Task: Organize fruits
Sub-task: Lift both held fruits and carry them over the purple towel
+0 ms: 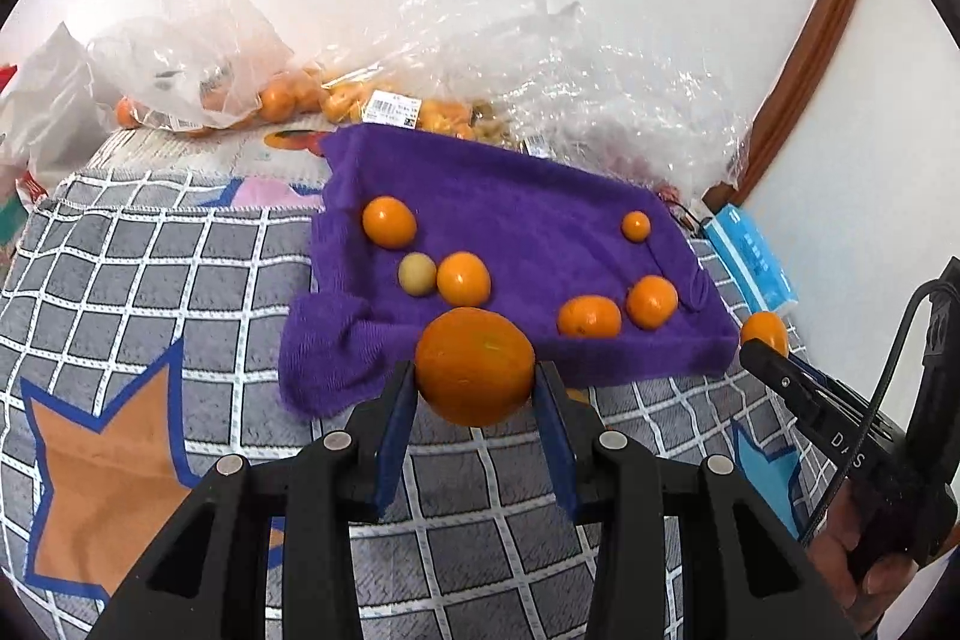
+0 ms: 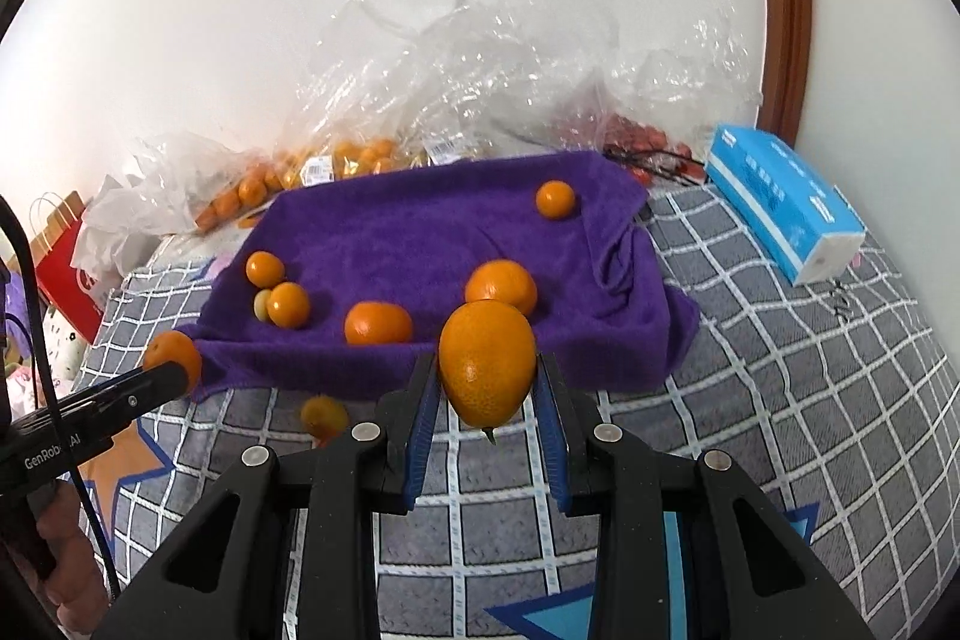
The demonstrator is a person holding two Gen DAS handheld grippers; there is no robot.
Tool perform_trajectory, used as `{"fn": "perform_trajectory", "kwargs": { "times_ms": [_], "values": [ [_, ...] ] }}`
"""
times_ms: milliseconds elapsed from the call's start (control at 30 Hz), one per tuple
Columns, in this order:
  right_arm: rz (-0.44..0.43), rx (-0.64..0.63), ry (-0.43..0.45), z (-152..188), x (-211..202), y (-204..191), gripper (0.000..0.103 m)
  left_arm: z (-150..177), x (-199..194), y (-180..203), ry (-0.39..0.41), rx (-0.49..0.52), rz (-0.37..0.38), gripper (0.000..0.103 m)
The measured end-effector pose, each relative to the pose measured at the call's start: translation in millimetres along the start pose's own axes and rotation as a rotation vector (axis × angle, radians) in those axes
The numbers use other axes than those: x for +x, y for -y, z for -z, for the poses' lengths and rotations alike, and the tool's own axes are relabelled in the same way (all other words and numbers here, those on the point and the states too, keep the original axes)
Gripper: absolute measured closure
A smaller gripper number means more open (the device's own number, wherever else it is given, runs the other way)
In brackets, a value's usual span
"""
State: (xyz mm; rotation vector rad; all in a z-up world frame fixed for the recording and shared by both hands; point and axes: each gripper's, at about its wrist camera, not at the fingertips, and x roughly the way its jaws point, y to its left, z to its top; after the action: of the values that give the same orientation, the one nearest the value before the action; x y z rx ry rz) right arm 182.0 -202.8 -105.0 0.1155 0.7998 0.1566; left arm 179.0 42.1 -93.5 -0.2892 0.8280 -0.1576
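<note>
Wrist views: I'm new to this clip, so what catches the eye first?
Each gripper grips an orange fruit above the checked blanket: the left gripper a round orange, the right gripper an oval orange. Behind them a purple towel carries more loose fruit.
</note>
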Motion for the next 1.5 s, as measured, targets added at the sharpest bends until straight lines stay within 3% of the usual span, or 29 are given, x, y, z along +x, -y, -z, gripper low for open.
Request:
{"fn": "perform_trajectory", "kwargs": {
  "times_ms": [600,1500],
  "values": [
    [-0.016,0.004,0.022,-22,21,-3,0.071,-31,9,5,0.041,-0.025,0.029,0.066],
    [-0.026,-0.009,0.036,-42,42,-7,0.071,-48,32,7,0.04,-0.026,0.027,0.066]
  ]
}}
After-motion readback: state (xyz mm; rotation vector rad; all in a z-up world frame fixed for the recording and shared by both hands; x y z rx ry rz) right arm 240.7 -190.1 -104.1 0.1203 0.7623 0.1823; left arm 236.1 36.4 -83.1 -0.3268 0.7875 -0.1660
